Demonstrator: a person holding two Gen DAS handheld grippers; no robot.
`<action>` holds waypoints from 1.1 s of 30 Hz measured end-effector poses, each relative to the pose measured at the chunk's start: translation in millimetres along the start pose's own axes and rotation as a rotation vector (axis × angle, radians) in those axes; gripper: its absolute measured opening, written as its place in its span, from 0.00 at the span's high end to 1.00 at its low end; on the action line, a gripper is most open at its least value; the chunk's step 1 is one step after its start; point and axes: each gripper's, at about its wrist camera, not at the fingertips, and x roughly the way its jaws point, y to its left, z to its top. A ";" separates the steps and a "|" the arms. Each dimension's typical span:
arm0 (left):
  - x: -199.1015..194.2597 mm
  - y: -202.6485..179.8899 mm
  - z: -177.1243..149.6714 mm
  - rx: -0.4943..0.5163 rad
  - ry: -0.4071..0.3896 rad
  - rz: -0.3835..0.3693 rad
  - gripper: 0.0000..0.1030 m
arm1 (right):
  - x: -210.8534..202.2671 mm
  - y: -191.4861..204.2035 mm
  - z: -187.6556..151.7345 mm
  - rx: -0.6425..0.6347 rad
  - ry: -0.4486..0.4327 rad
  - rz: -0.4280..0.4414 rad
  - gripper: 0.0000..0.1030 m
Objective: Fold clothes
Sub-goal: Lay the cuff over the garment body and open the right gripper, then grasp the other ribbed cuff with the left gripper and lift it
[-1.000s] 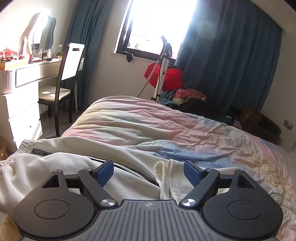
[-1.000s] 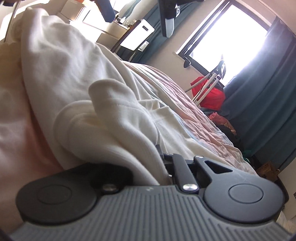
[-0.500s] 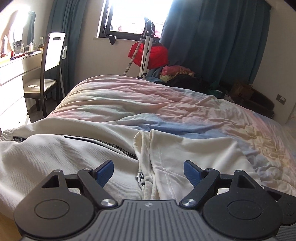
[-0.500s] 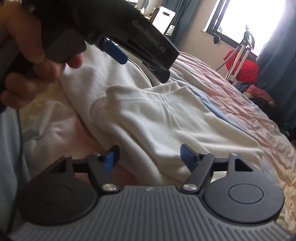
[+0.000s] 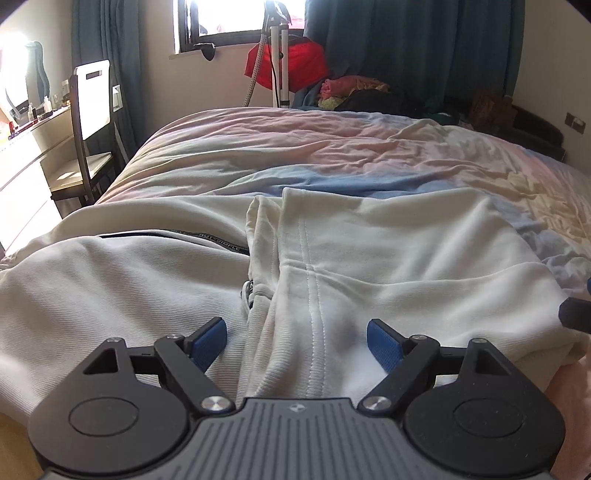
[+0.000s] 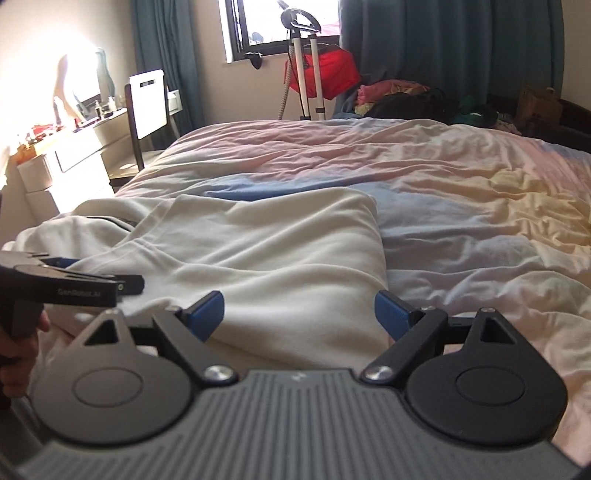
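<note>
Item: cream sweatpants (image 5: pixel 332 266) on bed (image 5: pixel 332 155) — one fold done, approx. half left. Left gripper (image 5: pixel 295 341) released, right gripper (image 6: pixel 299 314) at 3 o'clock, released — nothing grasped.

Cream garment (image 5: pixel 369 258) on rumpled bed (image 5: pixel 332 147)

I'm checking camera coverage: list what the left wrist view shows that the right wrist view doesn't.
Only the left wrist view: the garment's black printed tape and its zip pull, plus just a dark tip of the right gripper at the right edge.

Only the right wrist view: the left gripper from the side, open, and the hand holding it.

Both: the white garment lying on the bed, a chair, the window, and that view's own gripper open above the cloth.
</note>
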 end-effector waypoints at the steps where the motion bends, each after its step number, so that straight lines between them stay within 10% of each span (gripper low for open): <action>1: 1.4 -2.2 -1.2 0.012 0.003 0.009 0.17 | 2.9 -4.3 -2.7 0.023 0.020 0.007 0.14; 3: 1.8 -6.5 -3.0 0.037 -0.003 0.020 0.17 | 10.5 -8.0 -5.5 0.040 0.045 0.021 0.35; 10: 0.0 4.8 1.2 -0.033 -0.009 -0.005 0.17 | 42.0 0.4 -19.0 -0.024 0.138 0.000 0.40; 18: -78.9 137.3 14.9 -0.622 -0.153 -0.100 0.17 | 38.4 1.1 -21.4 -0.015 0.125 -0.006 0.40; 22: -128.7 224.8 2.6 -0.849 -0.231 -0.028 0.10 | 33.6 3.1 -20.1 -0.015 0.122 -0.015 0.40; 27: -128.9 304.1 -53.4 -1.113 -0.068 0.022 0.12 | 29.1 5.2 -16.9 0.005 0.115 -0.005 0.39; 33: -71.5 318.9 -104.1 -1.324 0.112 -0.234 0.22 | 31.8 9.2 -16.4 -0.012 0.119 -0.023 0.39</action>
